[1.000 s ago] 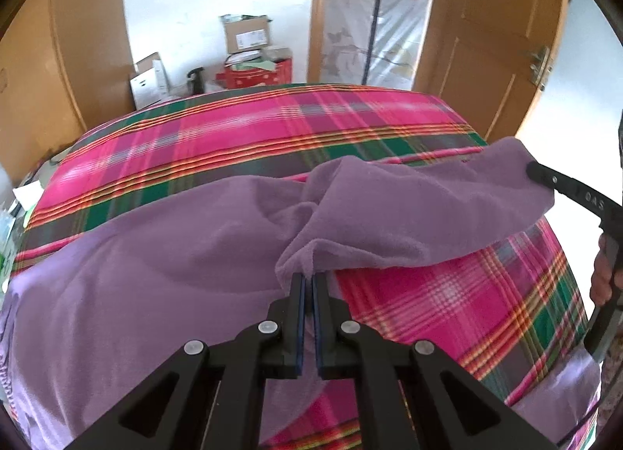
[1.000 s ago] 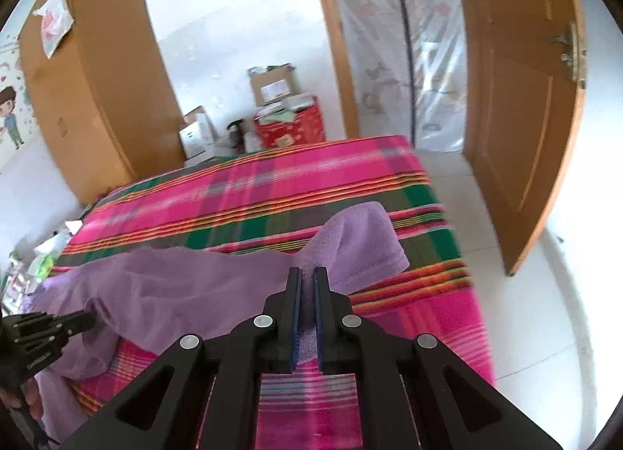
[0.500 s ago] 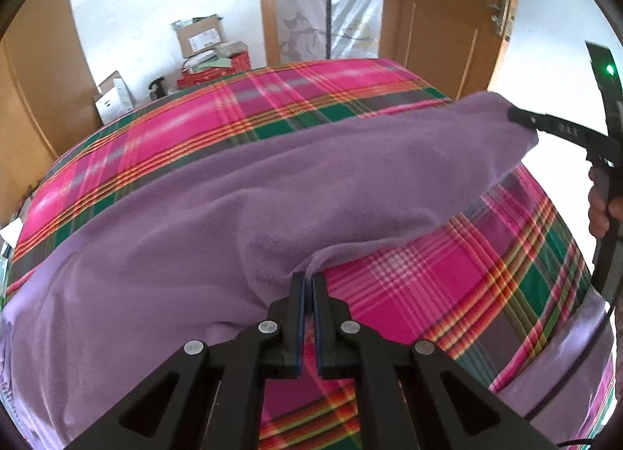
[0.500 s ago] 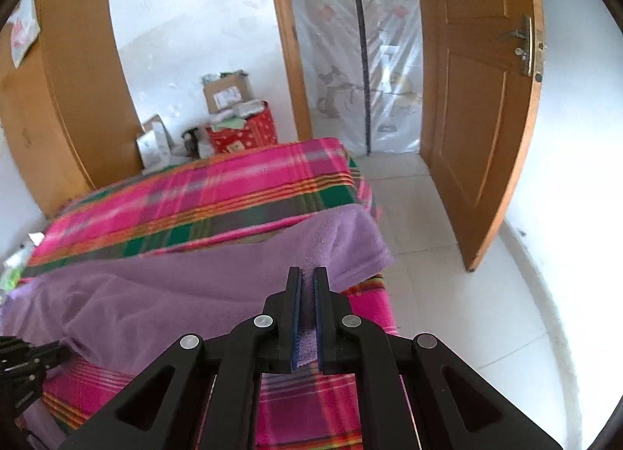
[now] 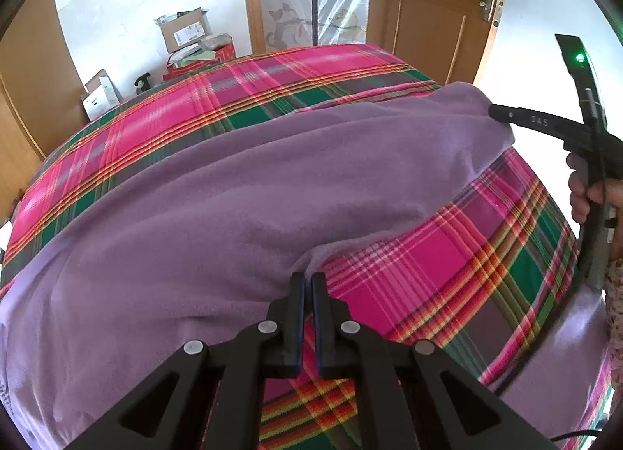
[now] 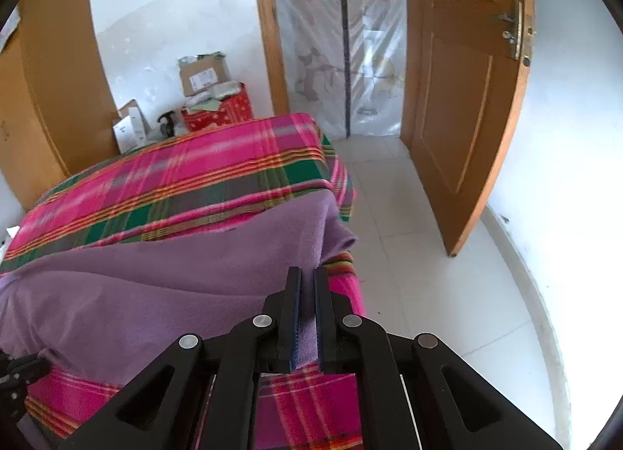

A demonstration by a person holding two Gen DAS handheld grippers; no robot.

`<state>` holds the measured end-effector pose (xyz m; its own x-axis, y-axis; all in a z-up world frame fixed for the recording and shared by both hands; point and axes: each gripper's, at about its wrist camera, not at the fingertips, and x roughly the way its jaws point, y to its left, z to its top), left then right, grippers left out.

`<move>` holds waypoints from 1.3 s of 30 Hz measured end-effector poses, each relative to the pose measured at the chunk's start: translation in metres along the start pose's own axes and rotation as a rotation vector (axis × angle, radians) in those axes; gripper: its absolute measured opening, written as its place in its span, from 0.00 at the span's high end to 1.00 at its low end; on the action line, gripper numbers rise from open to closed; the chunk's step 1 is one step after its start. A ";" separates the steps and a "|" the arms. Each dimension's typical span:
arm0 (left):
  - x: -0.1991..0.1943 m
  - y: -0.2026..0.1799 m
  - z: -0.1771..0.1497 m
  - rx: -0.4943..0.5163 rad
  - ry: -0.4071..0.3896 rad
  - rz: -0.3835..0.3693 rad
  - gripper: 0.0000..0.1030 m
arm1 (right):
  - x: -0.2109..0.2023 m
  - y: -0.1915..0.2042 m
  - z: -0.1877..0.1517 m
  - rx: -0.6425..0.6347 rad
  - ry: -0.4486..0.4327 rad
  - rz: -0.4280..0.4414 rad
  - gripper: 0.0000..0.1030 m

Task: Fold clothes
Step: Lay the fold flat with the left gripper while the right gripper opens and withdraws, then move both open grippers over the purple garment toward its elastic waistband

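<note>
over the plaid bed (image 5: 409, 275), both left gripper (image 5: 307, 278) and right gripper (image 6: 307, 275) are pinching the purple cloth (image 5: 233, 197) tight between nearly closed fingers.

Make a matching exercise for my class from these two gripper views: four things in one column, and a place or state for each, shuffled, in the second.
Things
1. purple garment
2. plaid bedcover
3. wooden door
4. cardboard box

Places or states
A. standing open beside the doorway
B. pinched at two points by the left gripper and the right gripper
C. on a pile by the wall beyond the bed
D. spread over the bed, under the cloth

Pairs: 1-B, 2-D, 3-A, 4-C
</note>
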<state>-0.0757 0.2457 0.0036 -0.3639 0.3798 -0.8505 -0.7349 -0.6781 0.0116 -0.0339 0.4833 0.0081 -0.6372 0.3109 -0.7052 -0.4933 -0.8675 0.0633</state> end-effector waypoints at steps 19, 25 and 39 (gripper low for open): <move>-0.023 0.013 -0.024 -0.040 0.030 -0.060 0.97 | -0.031 0.076 -0.003 -0.069 0.004 0.211 0.82; -0.041 0.029 -0.033 -0.068 0.017 -0.005 0.96 | -0.021 0.116 -0.027 -0.187 0.088 0.260 0.73; -0.111 0.114 -0.061 -0.263 -0.088 0.035 0.67 | -0.050 0.178 -0.061 -0.395 0.109 0.249 0.71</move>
<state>-0.0841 0.0883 0.0671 -0.4437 0.3987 -0.8026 -0.5514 -0.8274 -0.1062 -0.0533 0.2898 0.0112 -0.6315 0.0513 -0.7737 -0.0579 -0.9981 -0.0189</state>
